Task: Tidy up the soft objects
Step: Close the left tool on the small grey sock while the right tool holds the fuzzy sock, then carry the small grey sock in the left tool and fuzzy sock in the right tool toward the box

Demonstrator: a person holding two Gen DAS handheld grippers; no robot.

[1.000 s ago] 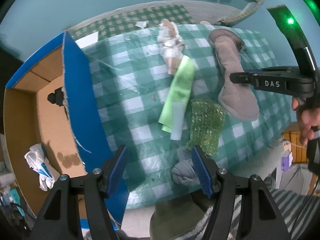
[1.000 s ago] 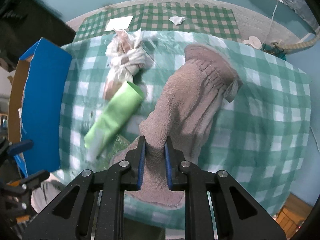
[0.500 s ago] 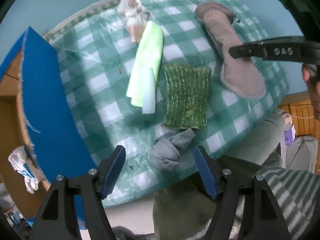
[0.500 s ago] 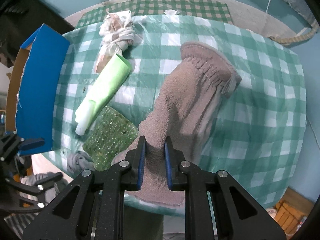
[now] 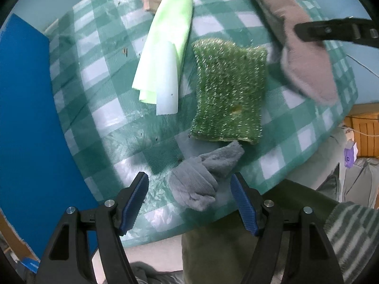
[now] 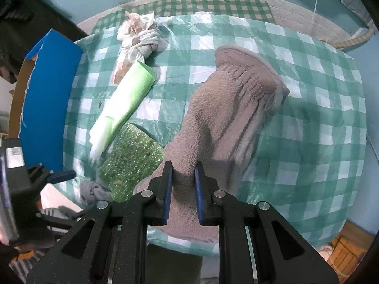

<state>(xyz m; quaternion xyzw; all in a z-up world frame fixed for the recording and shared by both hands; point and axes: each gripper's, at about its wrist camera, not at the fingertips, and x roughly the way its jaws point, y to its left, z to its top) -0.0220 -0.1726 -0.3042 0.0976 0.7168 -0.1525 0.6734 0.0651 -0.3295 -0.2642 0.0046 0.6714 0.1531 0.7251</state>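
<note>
**Closing in on the grey sock: left tongs lowered and spread over it**

Lying crumpled at the near edge of the bench point(image 5: 99, 75), the grey sock point(image 5: 201, 179) now sits between the two blue pads of the left tongs point(image 5: 189, 201). A second ago the same sock showed small and partly behind the right-hand pad; it now fills the gap, so the tongs have come down over it. Their jaws have just been opening and stand wide, neither pad pressing on the fabric. The sock is bracketed, not yet held.

Just beyond it lies the green scouring pad point(image 5: 228, 92), touching or nearly touching the sock's far end. Beside that is a rolled light-green sheet point(image 5: 163, 56), with a knotted plastic bag point(image 6: 139, 40) at the far end.

The right tongs point(image 6: 182, 187) are closed on the toe end of the brown fleece slipper sock point(image 6: 227, 108) and have barely shifted.

Judgement: the next step appears to be closing on the grey sock. The blue-sided cardboard box point(image 5: 26, 118) at the bench's left is the likely destination. Risk: catching the bench's plastic cover.
</note>
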